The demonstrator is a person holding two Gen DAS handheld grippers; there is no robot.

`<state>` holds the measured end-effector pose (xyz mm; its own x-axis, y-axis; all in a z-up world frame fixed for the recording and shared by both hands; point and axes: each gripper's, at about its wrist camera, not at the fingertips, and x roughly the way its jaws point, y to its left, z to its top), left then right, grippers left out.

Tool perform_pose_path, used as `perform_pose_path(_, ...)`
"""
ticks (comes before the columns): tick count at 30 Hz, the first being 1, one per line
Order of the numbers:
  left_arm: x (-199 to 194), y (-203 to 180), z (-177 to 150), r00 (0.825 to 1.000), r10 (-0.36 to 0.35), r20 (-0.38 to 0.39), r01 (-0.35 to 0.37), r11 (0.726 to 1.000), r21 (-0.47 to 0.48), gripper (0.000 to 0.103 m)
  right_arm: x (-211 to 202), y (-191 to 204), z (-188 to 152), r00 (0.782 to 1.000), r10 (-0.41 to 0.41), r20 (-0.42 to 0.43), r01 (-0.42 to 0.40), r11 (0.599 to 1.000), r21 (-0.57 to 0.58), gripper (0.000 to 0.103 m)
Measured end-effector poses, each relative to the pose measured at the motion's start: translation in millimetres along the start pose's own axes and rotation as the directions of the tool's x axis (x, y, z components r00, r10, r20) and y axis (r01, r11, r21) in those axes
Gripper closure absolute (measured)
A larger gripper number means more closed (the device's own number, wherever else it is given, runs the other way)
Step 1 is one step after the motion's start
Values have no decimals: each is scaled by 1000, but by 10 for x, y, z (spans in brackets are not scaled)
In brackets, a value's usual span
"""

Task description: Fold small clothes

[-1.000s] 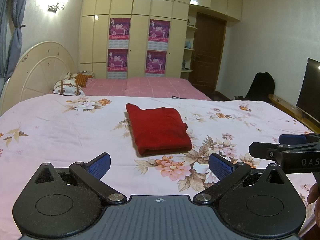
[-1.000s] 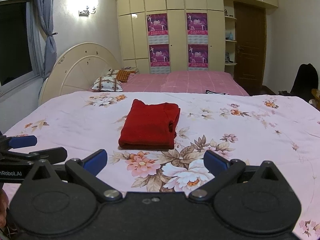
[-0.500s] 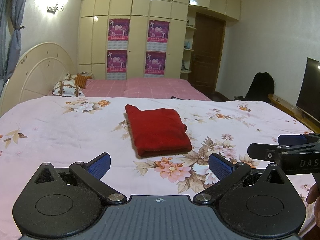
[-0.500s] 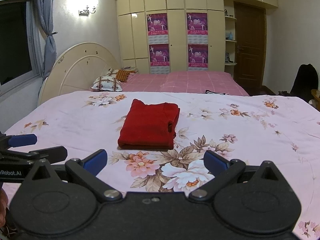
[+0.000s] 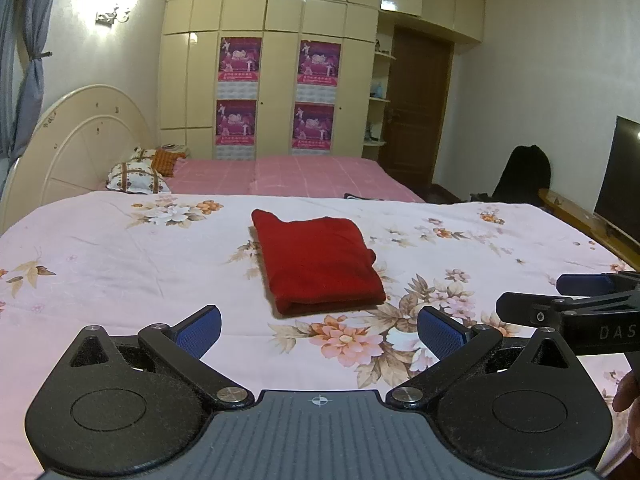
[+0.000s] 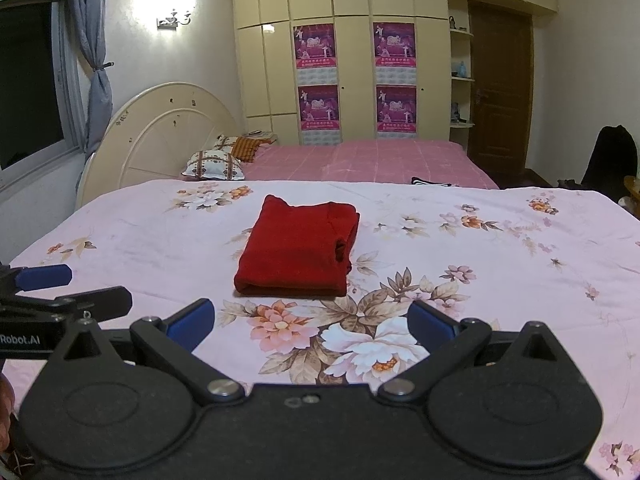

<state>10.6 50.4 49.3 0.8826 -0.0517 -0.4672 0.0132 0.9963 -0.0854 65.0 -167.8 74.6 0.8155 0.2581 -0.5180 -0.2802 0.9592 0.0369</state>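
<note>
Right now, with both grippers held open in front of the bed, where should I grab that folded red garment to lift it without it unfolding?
Judging by its pose, grip the folded red garment at its thick near edge, where the stacked layers meet in a rounded fold. Come in low from the front along the floral bedsheet, left gripper and right gripper pinching opposite near corners.

White letters "DAS" stand on the black body of the right claw (image 5: 568,294), cut off by the frame edge in the left wrist view. The left claw (image 6: 66,286) carries "Robot.AI" in white (its beginning cropped) in the right wrist view. The purple posters (image 6: 315,46) on the wardrobe bear print too small to read.
</note>
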Motion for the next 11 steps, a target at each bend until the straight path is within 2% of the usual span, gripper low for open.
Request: perform_pose_path(11,5,-29,6,1000,3,15,-4,1000,30,0,7,-25,-9,1000,3,-4,-3,1000,-1,1)
